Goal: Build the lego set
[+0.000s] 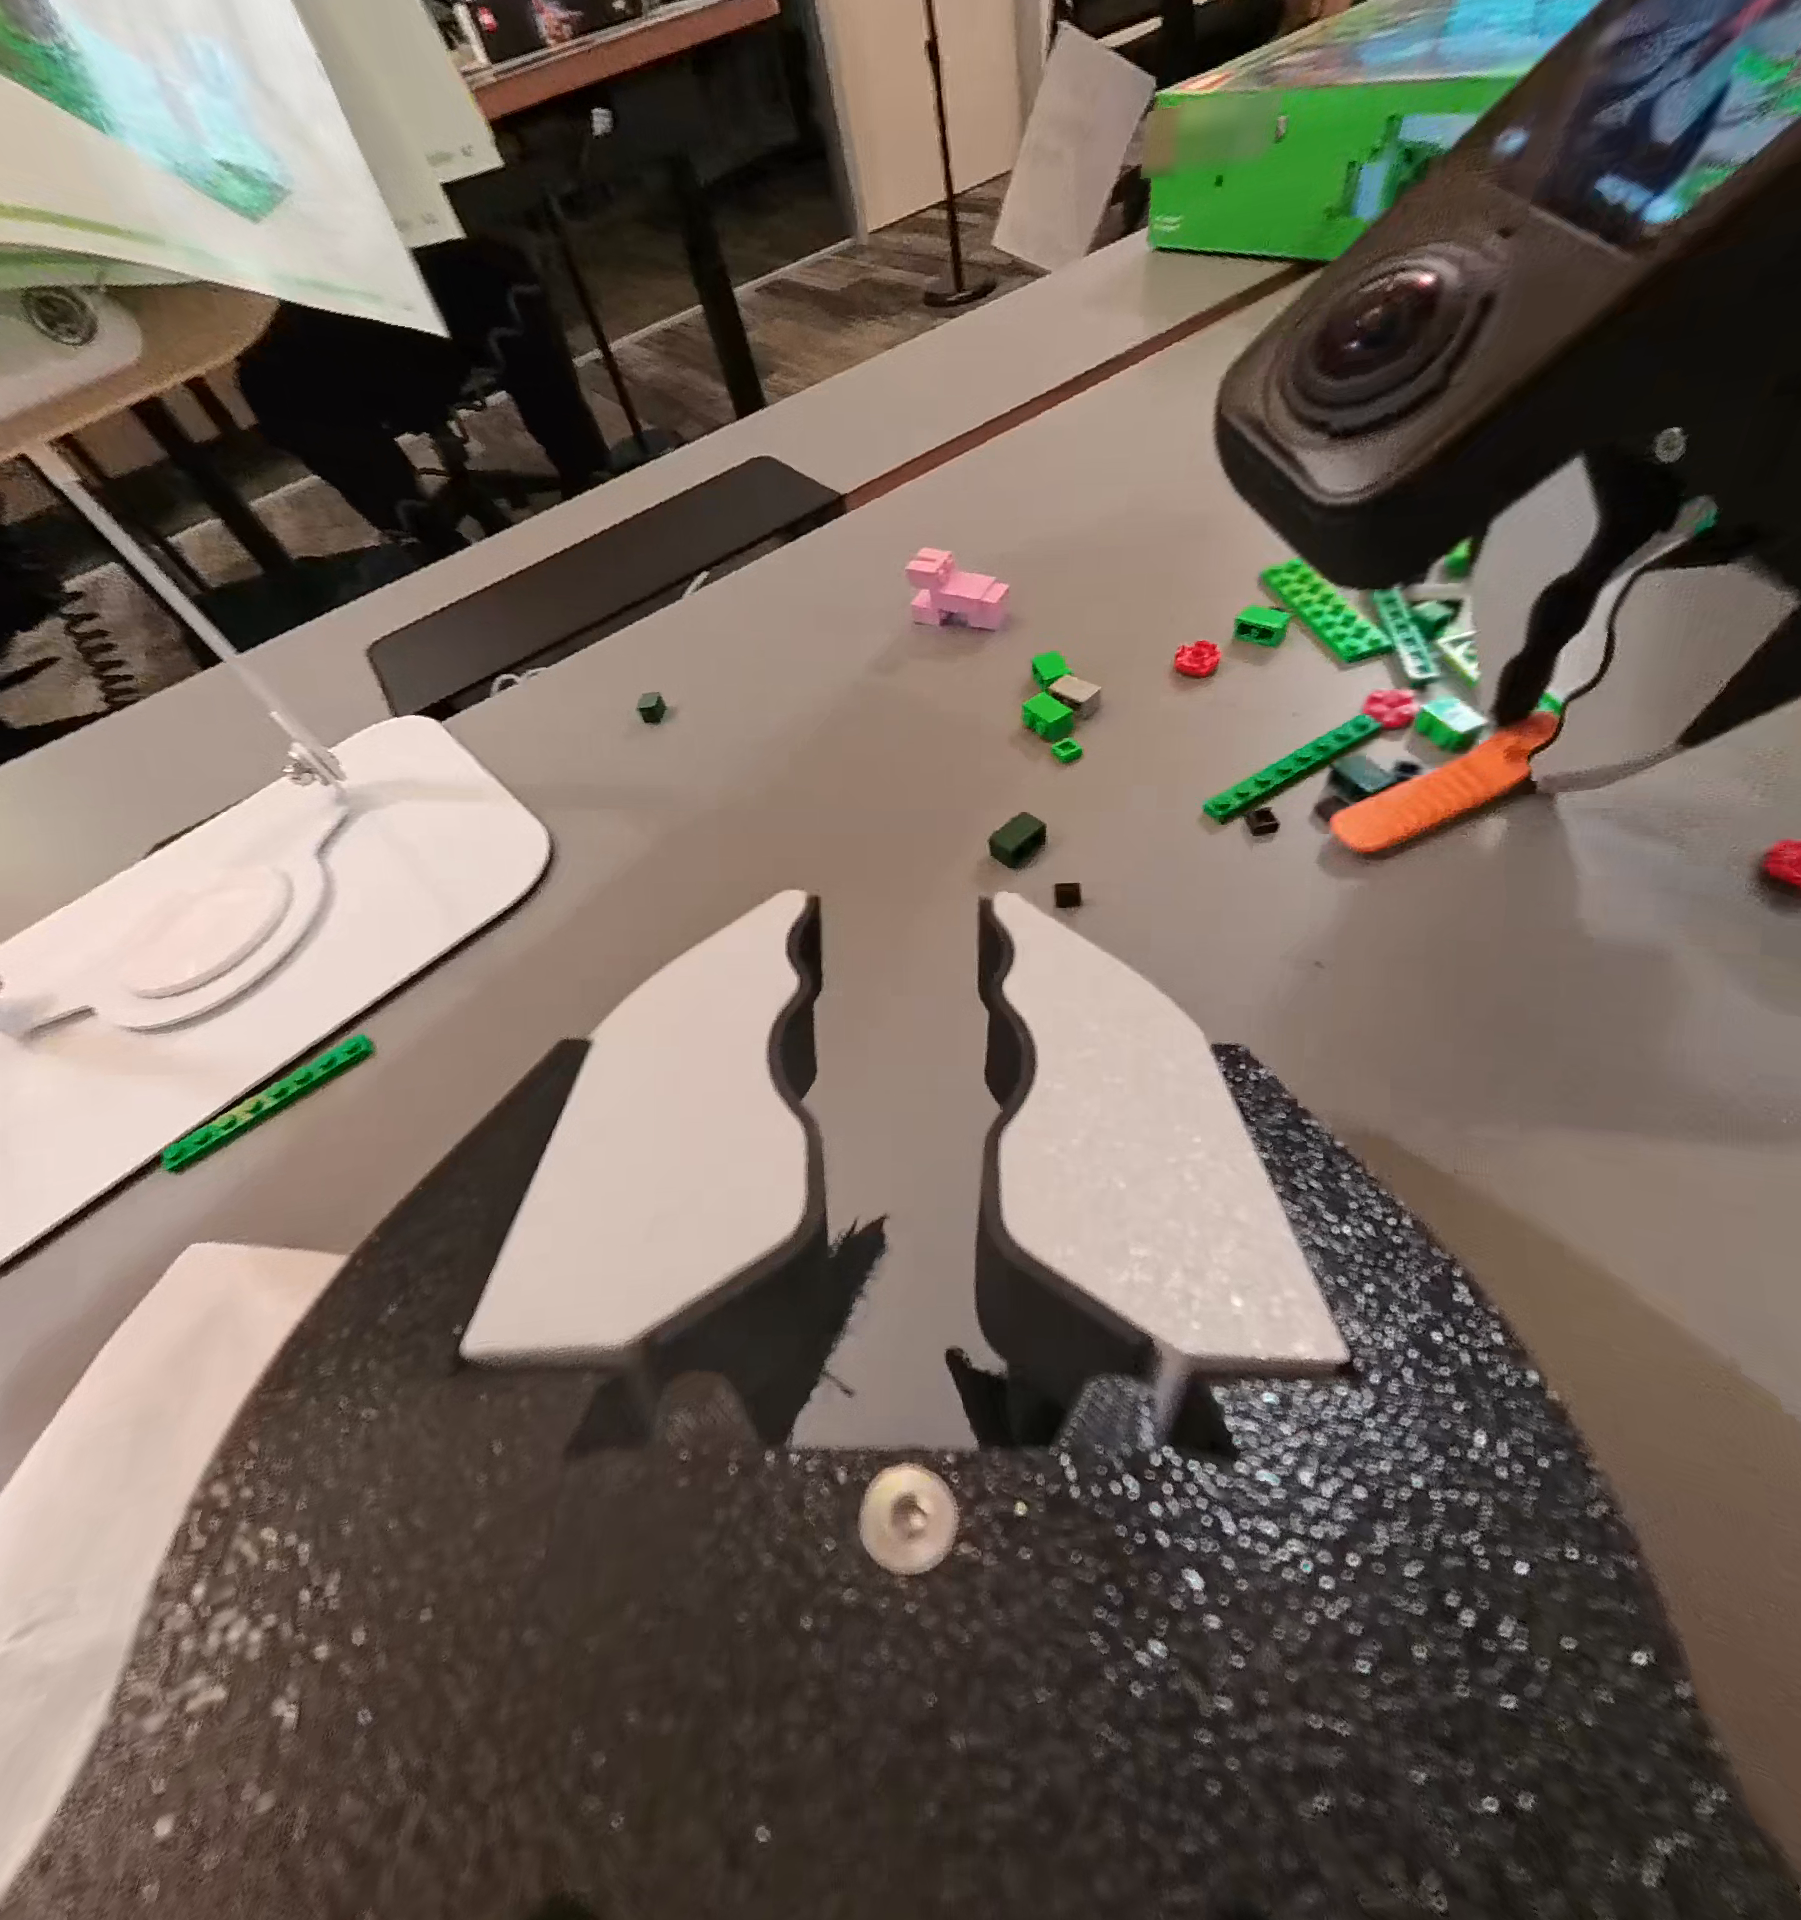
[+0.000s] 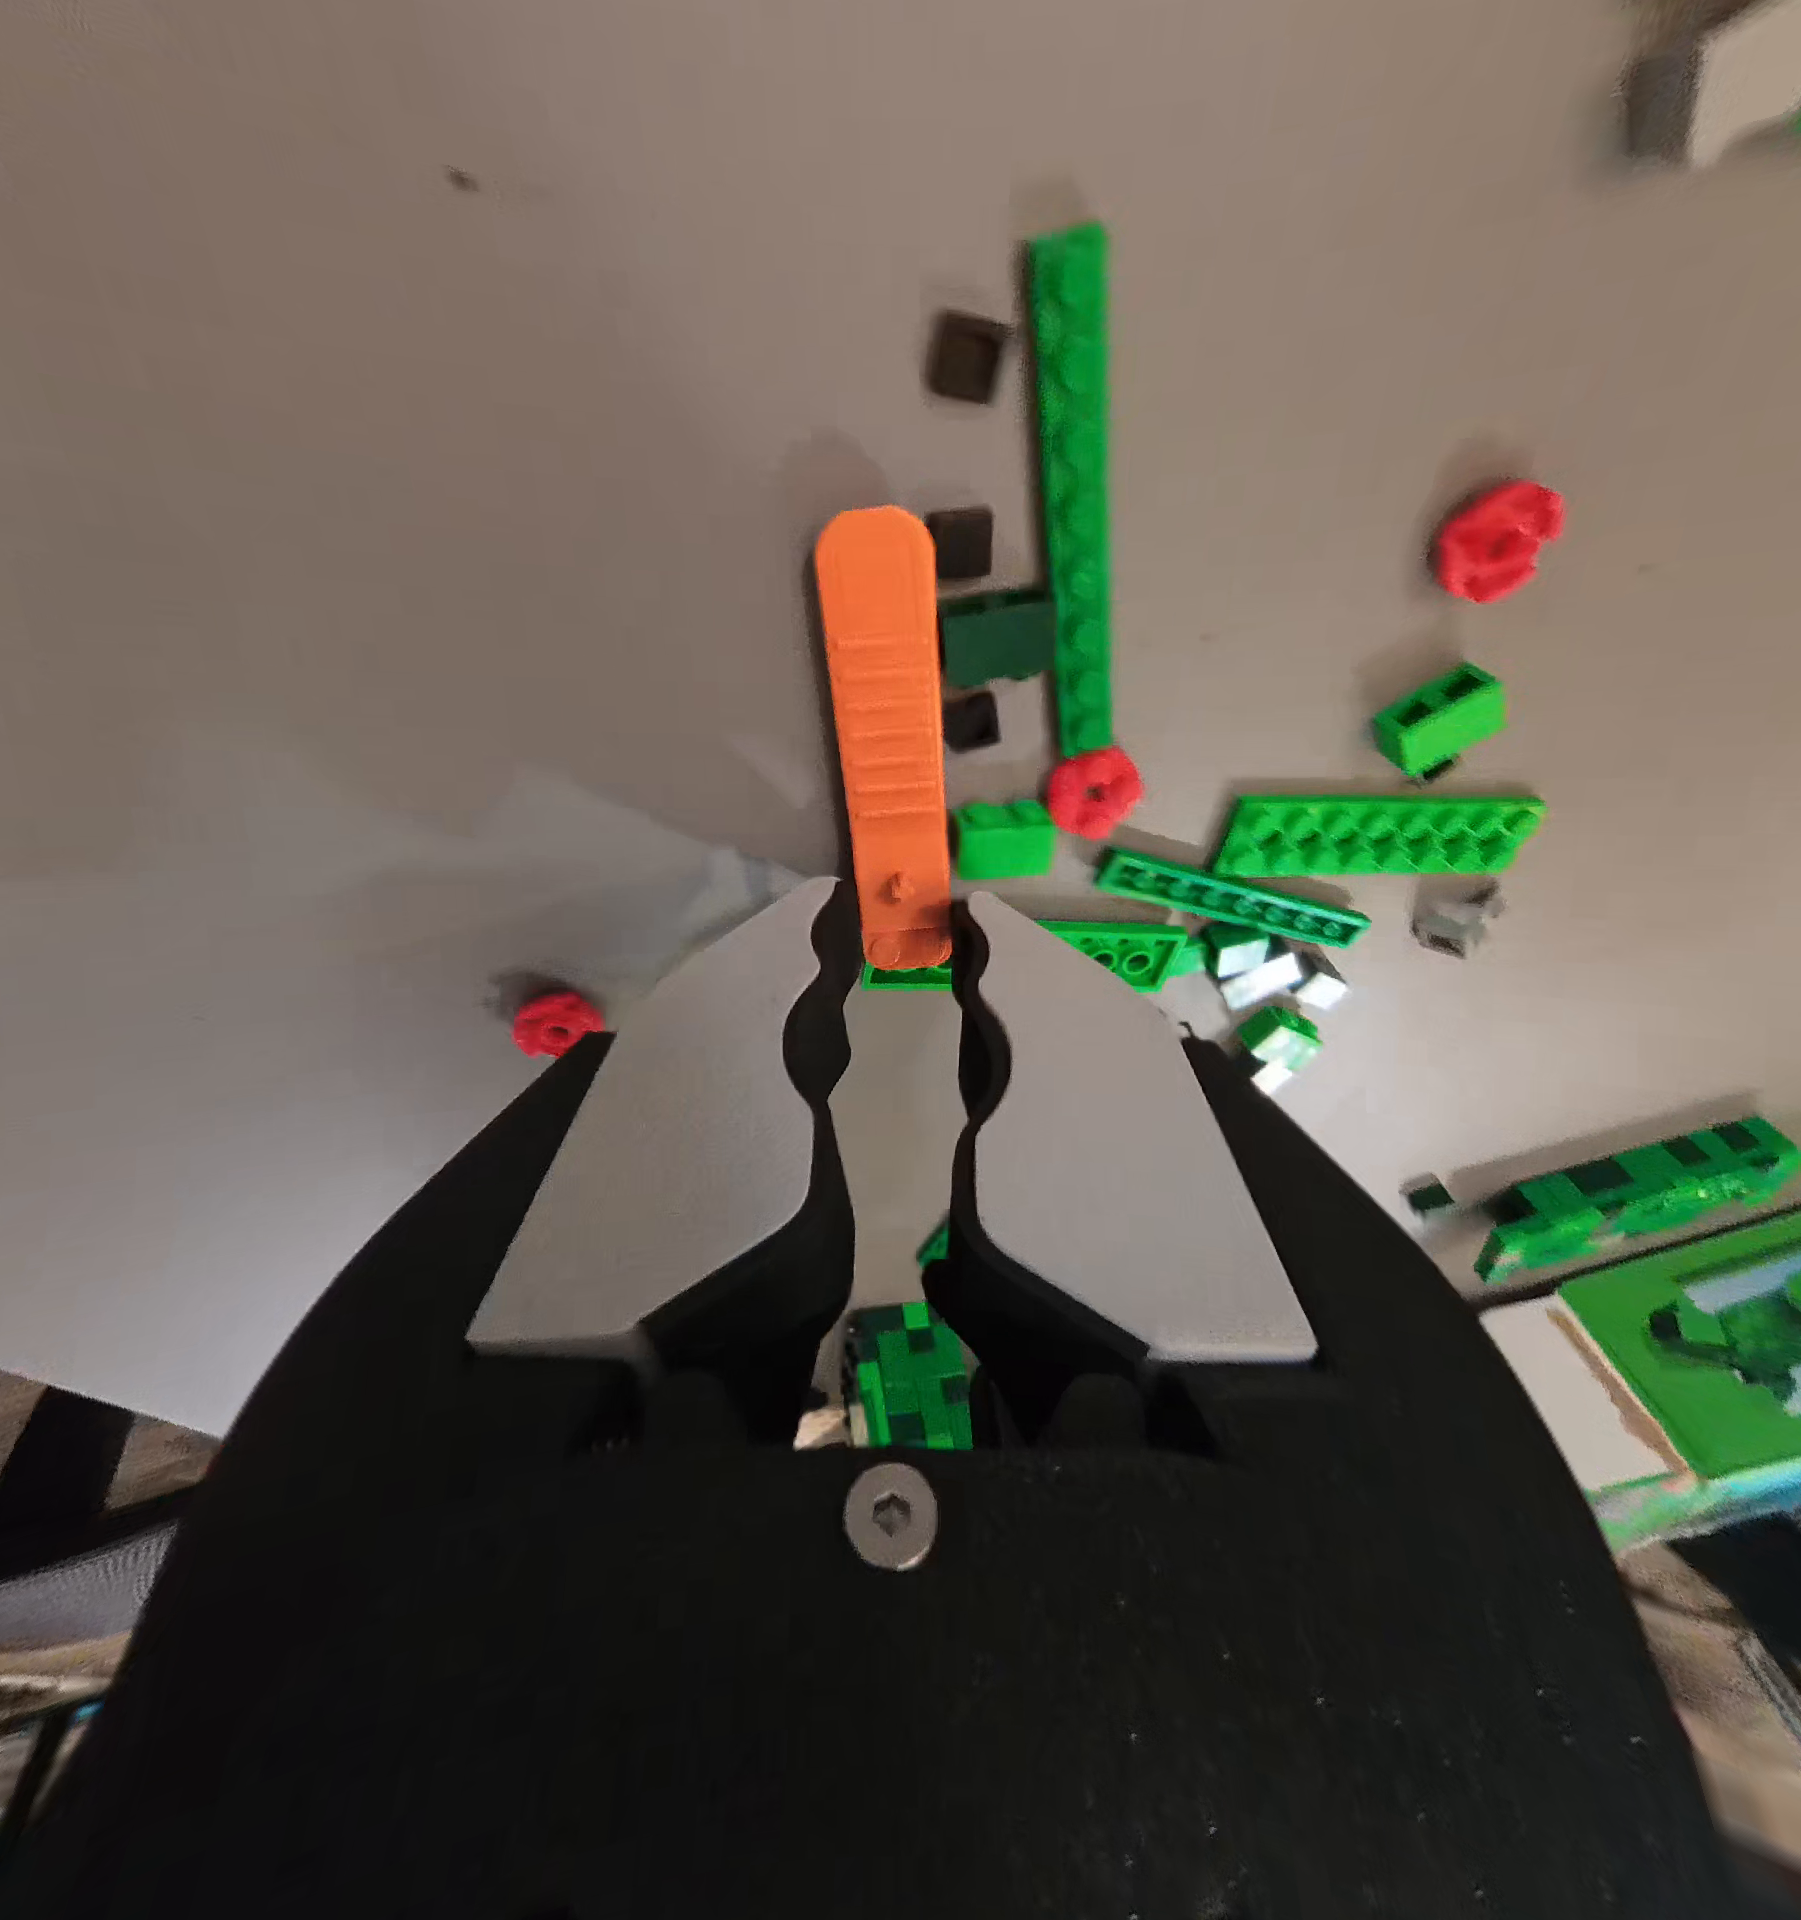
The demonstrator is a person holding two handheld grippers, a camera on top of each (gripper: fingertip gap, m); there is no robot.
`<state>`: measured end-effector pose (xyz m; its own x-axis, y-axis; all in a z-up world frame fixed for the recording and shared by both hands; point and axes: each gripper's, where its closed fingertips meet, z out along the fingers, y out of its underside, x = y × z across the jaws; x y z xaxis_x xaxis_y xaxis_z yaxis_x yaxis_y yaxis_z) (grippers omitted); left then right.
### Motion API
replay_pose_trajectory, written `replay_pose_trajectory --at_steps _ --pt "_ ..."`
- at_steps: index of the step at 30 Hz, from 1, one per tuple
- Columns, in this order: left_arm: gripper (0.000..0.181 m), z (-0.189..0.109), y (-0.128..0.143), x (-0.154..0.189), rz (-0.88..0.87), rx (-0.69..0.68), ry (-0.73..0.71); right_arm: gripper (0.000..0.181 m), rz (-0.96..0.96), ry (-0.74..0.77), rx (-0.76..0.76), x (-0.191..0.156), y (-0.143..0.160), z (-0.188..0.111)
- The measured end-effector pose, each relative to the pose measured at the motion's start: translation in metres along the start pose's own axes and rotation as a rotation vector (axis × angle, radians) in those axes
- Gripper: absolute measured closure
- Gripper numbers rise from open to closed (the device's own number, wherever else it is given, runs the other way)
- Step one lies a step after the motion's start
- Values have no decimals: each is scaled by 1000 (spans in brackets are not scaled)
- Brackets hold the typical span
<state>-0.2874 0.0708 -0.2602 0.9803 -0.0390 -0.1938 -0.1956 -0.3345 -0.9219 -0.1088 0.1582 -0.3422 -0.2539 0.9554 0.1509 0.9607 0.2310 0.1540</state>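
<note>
Orange plastic, the brick separator point(image 2: 883, 727), is lying with its near end between the spread fingertips of the right gripper point(image 2: 901, 904), not yet pinched. It may be slipping sideways and scattering the loose green bricks point(image 2: 1002, 837) just beside it. The left gripper point(image 1: 898, 914) is hovering spread and empty, well apart from the separator.

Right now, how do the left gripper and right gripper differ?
The left gripper points at bare table with nothing between its fingers; the right gripper has the near end of the orange brick separator between its fingertips. The left gripper sits apart from the loose bricks; the right gripper is down in the pile, beside the long green plate. Whether the right one is actually clamping is unclear. Both share the same black body and grey finger plates.
</note>
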Motion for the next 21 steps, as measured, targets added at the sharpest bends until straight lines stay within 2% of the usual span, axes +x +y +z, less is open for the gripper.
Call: replay_pose_trajectory --at_steps 3,6,9,11,16,21 --pt "153 -7 -5 -19 -18 37 -103 165 39 -41 62 -2 -8 -10" --pt "153 -22 -13 -46 -70 102 -226 165 -4 -195 203 -48 -45 -32" --pt "154 -40 -18 -74 -132 167 -333 165 -114 -248 225 -89 -79 -42" --pt "154 -50 -17 -89 -169 186 -383 165 -134 -258 226 -104 -100 -47" --pt "155 -72 -16 -116 -208 204 -490 165 -127 -220 115 -112 -120 -41" --pt "155 -88 -20 -127 -235 248 -538 165 -113 -97 15 -94 -126 -34"
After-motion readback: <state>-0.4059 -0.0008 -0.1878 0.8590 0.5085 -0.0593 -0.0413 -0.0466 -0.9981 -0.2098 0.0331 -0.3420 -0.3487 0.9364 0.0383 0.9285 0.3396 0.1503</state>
